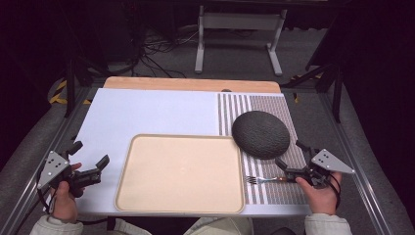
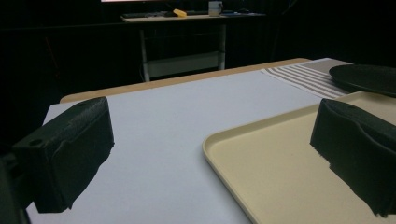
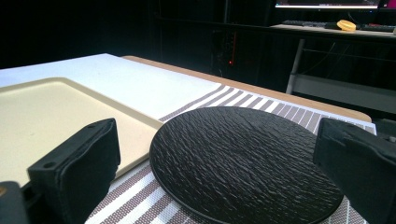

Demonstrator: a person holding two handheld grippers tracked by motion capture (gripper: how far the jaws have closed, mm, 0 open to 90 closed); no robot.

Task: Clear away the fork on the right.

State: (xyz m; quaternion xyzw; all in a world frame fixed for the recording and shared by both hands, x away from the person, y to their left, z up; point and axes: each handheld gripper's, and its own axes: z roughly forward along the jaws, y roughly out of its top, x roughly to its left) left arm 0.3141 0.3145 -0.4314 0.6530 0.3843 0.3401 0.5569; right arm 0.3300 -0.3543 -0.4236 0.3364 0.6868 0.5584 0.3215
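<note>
High view, left to right, with the beige tray (image 1: 180,172) as landmark: the left gripper (image 1: 90,169) hovers just left of the tray, its jaws spread wide with nothing between them. The tray itself is a smooth, matte rectangle with rounded corners and a low raised rim, and it lies bare. Right of it, on the striped woven placemat (image 1: 274,105), a round black plate (image 1: 260,134) with a rough, slate-like ripple sits beyond a slim metal fork (image 1: 262,180). The right gripper (image 1: 288,170) is at the fork's handle end, jaws wide apart, gripping nothing. By my judgement the work has barely begun: plate and fork both remain to be moved.
</note>
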